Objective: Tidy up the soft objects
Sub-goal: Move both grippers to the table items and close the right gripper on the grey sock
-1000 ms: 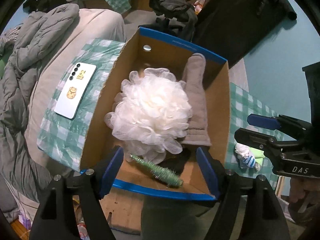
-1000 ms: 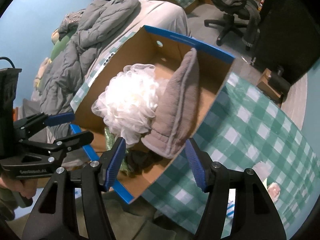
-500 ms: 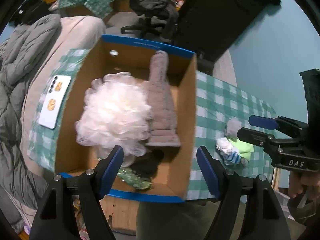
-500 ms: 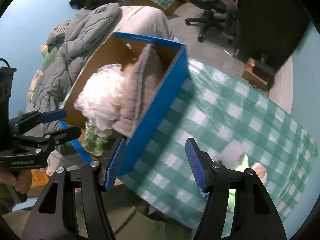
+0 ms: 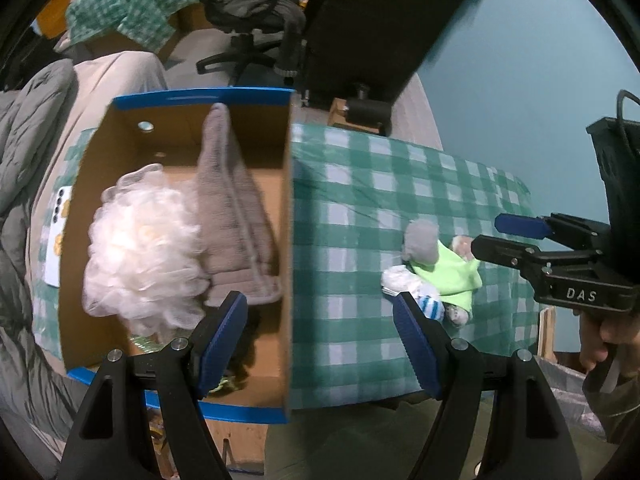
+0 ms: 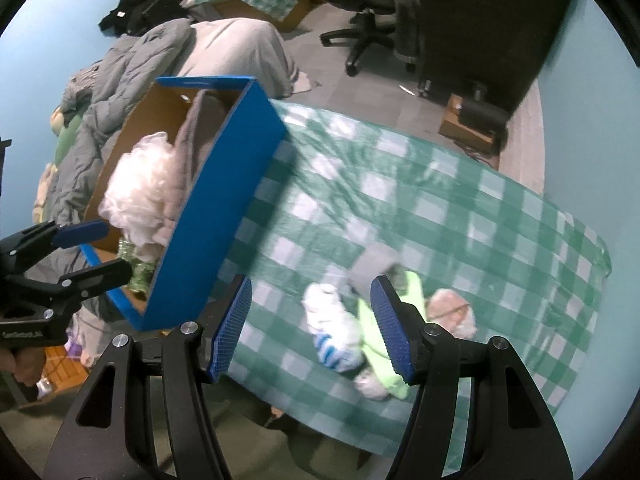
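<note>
A blue-edged cardboard box (image 5: 286,208) (image 6: 224,200) holds a white mesh pouf (image 5: 140,240) (image 6: 140,188), a grey towel (image 5: 232,208) (image 6: 192,136) and a green item (image 6: 138,270). On the green checked cloth (image 5: 360,184) (image 6: 460,200) lies a small pile: a lime green cloth (image 5: 452,272) (image 6: 376,332), a grey piece (image 5: 420,240) (image 6: 372,264) and white and striped socks (image 5: 416,292) (image 6: 332,332). My left gripper (image 5: 320,328) is open and empty above the box's right wall. My right gripper (image 6: 310,320) (image 5: 504,236) is open and empty just above the pile.
A white phone (image 5: 58,240) lies left of the box. A grey quilt (image 6: 120,72) covers the bed at left. An office chair (image 5: 248,12) (image 6: 368,8) and a black cabinet (image 5: 380,20) stand behind. The cloth's edge runs along the near side.
Both grippers have swung right, from over the box toward the sock and cloth pile. Both stayed open and empty.
</note>
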Demonstrator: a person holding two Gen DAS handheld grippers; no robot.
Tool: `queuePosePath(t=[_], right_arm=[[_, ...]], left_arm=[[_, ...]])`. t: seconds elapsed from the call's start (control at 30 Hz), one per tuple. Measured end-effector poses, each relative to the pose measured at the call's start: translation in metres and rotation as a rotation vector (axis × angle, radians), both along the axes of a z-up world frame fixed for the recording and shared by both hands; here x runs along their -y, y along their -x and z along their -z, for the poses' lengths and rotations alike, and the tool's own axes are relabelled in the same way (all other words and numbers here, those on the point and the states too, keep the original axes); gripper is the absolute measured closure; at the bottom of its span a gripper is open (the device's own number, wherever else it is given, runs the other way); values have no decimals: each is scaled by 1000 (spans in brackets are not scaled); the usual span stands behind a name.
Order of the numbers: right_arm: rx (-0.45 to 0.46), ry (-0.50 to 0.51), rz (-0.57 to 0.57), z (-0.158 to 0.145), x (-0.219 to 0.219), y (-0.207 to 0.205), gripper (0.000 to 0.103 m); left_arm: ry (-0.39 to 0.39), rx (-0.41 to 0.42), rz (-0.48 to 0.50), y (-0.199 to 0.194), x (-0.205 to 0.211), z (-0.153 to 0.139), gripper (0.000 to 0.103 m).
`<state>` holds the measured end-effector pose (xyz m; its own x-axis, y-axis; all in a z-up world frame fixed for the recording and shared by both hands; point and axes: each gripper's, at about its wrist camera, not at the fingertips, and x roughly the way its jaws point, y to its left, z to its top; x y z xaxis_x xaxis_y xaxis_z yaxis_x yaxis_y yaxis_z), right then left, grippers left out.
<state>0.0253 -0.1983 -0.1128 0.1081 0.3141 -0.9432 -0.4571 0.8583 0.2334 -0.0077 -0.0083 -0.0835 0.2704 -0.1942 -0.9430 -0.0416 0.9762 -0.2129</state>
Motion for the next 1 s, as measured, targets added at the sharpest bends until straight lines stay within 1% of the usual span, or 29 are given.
queuePosePath(t=[0.2, 0.37, 0.5, 0.67, 0.9, 1.0], right_arm=[[-4, 24, 13, 8, 23, -4, 40], [-6, 44, 0, 19, 32, -6, 40], [-12, 54, -21, 29, 34, -8, 40], [-21, 77, -58, 43, 33, -9, 40], [-40, 97, -105, 65, 28, -14, 40], [-60, 101, -112, 78, 25, -17, 40]], left_arm=[[-14, -19, 59, -7, 28, 9, 26], [-4, -51, 84, -13, 49, 23, 26], [-2, -71, 101, -19, 63, 36, 25], [-36, -100, 125, -27, 79, 56, 25], [-59, -123, 132, -35, 88, 78, 25], [-58, -132, 131, -37, 90, 87, 25]])
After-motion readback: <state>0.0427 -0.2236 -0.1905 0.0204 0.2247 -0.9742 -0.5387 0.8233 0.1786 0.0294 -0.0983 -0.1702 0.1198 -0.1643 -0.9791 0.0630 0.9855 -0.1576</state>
